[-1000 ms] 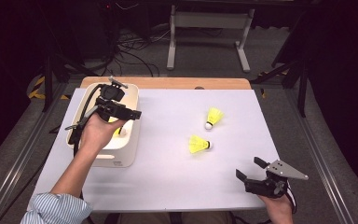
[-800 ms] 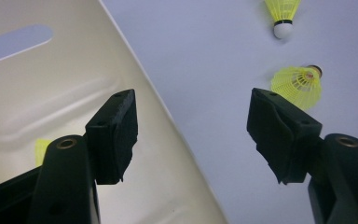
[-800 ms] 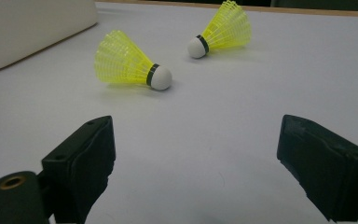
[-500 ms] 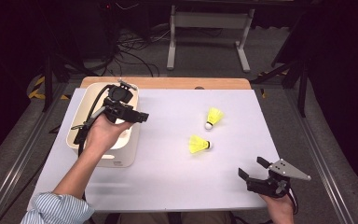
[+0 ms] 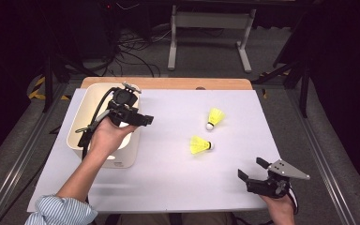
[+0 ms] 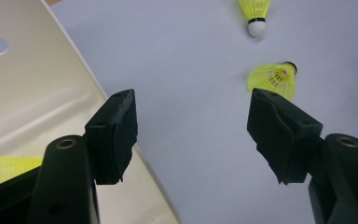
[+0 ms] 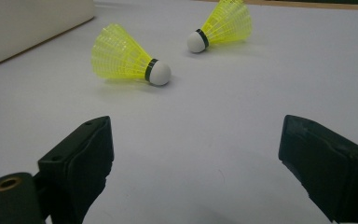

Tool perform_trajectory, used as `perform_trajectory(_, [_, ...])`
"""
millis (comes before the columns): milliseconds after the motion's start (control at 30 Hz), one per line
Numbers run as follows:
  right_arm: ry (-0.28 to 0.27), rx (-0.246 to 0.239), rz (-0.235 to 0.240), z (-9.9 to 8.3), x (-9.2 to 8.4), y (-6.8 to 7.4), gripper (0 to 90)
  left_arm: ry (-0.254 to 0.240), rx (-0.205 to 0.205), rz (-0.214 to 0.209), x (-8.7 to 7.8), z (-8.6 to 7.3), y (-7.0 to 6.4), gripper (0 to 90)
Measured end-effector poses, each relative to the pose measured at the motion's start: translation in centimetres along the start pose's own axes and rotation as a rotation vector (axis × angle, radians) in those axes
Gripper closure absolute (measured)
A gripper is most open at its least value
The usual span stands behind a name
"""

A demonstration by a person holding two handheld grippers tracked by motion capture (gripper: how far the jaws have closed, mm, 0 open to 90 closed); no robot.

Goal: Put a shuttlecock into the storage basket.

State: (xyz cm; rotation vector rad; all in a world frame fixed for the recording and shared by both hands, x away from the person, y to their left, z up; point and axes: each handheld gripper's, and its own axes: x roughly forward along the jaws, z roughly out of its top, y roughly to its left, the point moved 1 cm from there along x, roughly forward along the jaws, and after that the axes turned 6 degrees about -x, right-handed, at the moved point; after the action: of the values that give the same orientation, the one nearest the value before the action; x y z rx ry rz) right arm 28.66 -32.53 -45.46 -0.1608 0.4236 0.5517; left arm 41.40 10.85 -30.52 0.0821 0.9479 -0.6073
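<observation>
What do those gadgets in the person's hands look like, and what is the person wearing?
Both are black two-jaw tools with blocky pads. The left gripper trails a black cable; the right gripper carries a grey three-cornered plate. A blue-and-white striped sleeve, pushed up, covers the left arm.

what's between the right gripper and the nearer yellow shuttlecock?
Nothing: bare white tabletop runs from the open right gripper to the nearer shuttlecock, clearest in the right gripper view.

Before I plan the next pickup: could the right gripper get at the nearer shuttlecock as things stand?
Probably yes. The right gripper is open at the table's near right corner, and only bare white table lies between it and the nearer shuttlecock. The left gripper stays over by the bin.
</observation>
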Motion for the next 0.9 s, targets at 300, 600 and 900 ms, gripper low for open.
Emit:
perform_trajectory(300, [-0.005, -0.007, 0.011, 0.0, -0.1, 0.2, 11.4, 0.005, 0.008, -0.017, 0.9, 0.0, -1.0, 33.5])
perform_trajectory(600, [-0.009, -0.023, 0.025, 0.3, 0.2, 0.5, 11.1, -0.001, 0.004, -0.006, 1.4, -1.0, -1.4, 33.1])
perform_trajectory(900, [0.014, -0.015, 0.047, 0.7, 1.2, 0.4, 10.5, 0.002, 0.007, -0.016, 2.3, -1.3, -1.7, 32.4])
